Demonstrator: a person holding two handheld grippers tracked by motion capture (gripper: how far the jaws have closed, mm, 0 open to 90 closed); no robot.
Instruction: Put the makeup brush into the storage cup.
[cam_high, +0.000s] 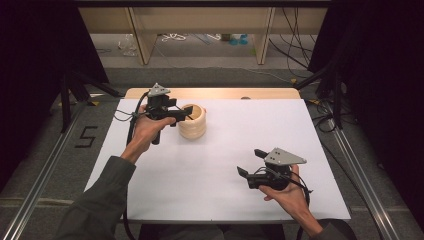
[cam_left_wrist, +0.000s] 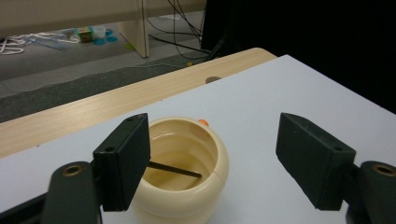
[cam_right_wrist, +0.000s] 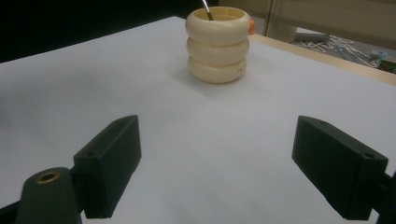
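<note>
Your left tool (cam_high: 181, 113) hangs with its jaws spread wide, right at the near rim of the cream ridged pot (cam_left_wrist: 187, 172); in the left gripper view one jaw overlaps the rim and the other stands out over bare white tabletop (cam_high: 225, 150). That stance looks like a line-up for reaching in or taking the wall, though nothing is gripped. A thin dark stick (cam_left_wrist: 175, 169) leans across the inside of the pot, and a small orange bit (cam_left_wrist: 203, 122) peeks over its far rim. The pot sits toward the far left of the tabletop. Your right tool (cam_high: 250, 162) is also wide open and empty, held low near the front right, well apart from the pot, probably parked out of the way.
</note>
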